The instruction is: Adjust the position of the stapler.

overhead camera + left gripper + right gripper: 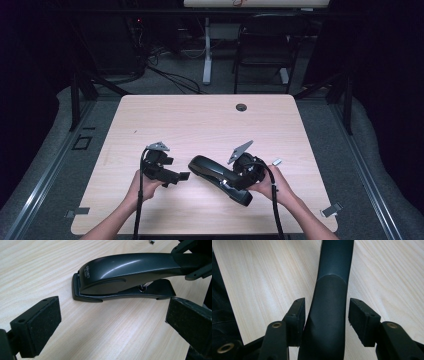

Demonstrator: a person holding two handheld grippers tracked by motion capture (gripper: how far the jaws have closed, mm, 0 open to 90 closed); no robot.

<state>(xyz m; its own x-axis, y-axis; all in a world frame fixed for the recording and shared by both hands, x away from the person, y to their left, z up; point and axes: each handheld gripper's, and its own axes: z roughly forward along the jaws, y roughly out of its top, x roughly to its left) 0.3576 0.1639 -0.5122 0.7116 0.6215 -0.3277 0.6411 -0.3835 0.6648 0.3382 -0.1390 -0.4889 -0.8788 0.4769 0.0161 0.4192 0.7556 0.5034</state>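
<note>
Right claw [326, 320] straddles glossy black stapler [329, 315], pads not pinching; left claw [110, 322] spread, empty

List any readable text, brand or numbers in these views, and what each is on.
"deli": white print on the front end of the black stapler, read sideways in the left gripper view.
A smaller second line under the brand, probably a model number: too small to read.
No other text is readable on the table.
</note>
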